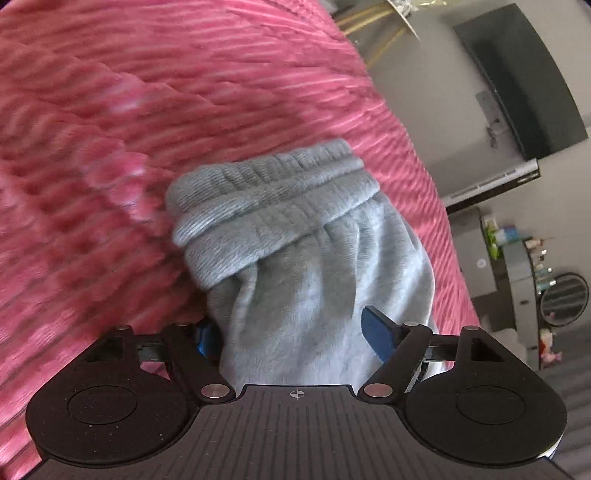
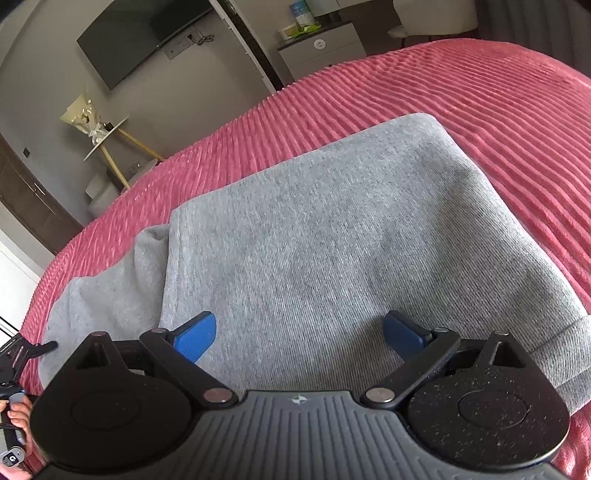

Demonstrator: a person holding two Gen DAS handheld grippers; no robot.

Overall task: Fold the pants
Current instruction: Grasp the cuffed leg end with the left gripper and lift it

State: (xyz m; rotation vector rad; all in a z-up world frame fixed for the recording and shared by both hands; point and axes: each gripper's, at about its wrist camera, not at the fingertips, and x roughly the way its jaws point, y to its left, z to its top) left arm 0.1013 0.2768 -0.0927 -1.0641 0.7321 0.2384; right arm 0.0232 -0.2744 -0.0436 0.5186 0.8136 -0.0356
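Note:
Grey sweatpants (image 2: 332, 229) lie folded on a pink ribbed bedspread (image 2: 480, 96). In the left wrist view their ribbed waistband end (image 1: 273, 206) hangs bunched between the blue pads. My left gripper (image 1: 291, 336) has its jaws wide apart, with the grey cloth between them; the left pad is mostly hidden by the cloth. My right gripper (image 2: 299, 336) is open just above the flat folded pants, with nothing between its pads. The left gripper's tip also shows at the left edge of the right wrist view (image 2: 22, 354), next to the pants' near-left corner.
The pink bedspread (image 1: 147, 110) fills most of both views. Beyond the bed stand a wall TV (image 2: 140, 33), a small gold-legged side table (image 2: 110, 144) with a wrapped bouquet, a grey cabinet (image 2: 321, 51) and a shelf with bottles (image 1: 532, 258).

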